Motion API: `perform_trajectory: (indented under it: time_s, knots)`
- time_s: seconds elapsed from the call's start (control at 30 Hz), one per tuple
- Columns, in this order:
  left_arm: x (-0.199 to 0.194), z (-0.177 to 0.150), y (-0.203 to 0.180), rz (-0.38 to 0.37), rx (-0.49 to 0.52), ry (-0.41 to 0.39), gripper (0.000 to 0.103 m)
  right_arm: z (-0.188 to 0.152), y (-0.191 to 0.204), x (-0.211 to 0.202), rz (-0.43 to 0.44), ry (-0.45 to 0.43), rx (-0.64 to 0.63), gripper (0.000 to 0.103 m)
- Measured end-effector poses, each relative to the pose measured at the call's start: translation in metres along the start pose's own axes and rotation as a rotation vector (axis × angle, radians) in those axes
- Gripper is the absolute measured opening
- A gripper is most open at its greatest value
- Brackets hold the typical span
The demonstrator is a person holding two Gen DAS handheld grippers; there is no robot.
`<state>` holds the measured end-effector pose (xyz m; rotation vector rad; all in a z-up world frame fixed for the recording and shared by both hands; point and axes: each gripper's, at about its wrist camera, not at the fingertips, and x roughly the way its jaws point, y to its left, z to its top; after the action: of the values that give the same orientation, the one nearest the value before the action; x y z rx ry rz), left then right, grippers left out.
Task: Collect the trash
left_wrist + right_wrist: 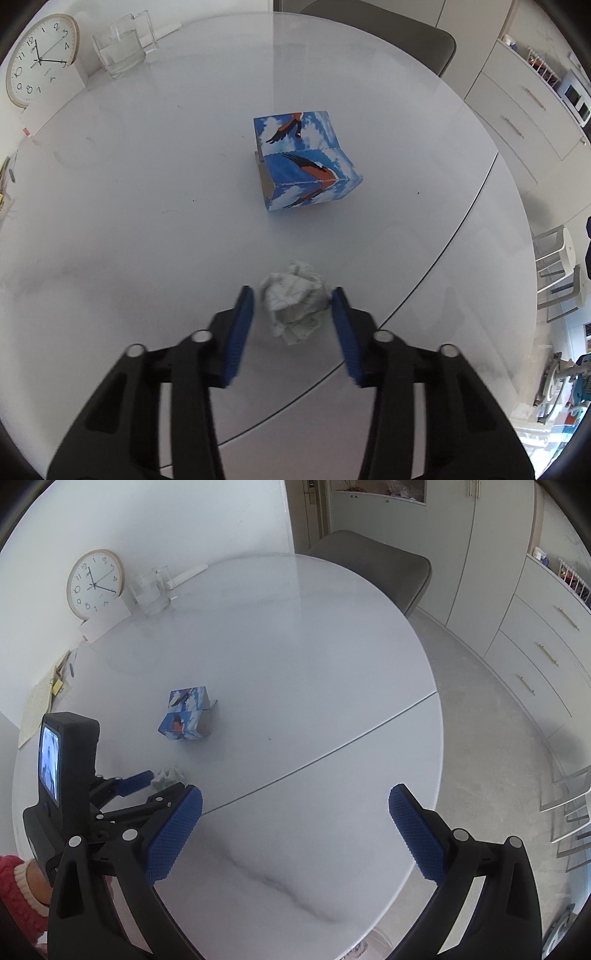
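A crumpled white tissue [293, 299] lies on the round white table [147, 221] near its front. My left gripper [293, 291] points down at it with a blue pad on each side. The right pad touches the wad and a thin gap shows at the left pad, so the jaws do not press it. In the right wrist view the same tissue [168, 773] sits at the left gripper's tips [164, 782]. A blue box printed with birds [303, 162] [184, 716] lies farther back. My right gripper [295, 794] hangs wide open over the table's near edge with nothing between its fingers.
A round clock [40, 59] and a glass pitcher [122, 48] stand at the table's back left. Papers [40, 701] lie along its left edge. A grey chair [376, 568] is at the far side, and white drawers [535, 657] and a stool [557, 273] are at the right.
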<state>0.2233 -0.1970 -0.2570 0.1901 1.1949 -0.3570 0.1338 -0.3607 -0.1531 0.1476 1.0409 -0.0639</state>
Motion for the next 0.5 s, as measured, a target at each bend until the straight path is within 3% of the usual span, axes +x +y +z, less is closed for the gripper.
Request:
perform_trajectory:
  time_s: [0.33, 0.5]
  knots:
    - [-0.008, -0.003, 0.023, -0.035, -0.066, -0.004, 0.028, 0.02, 0.025, 0.031, 0.067, 0.034, -0.053, 0.1]
    - [-0.029, -0.003, 0.044, -0.013, -0.103, -0.022, 0.028, 0.037, 0.057, 0.062, 0.108, 0.068, -0.091, 0.1]
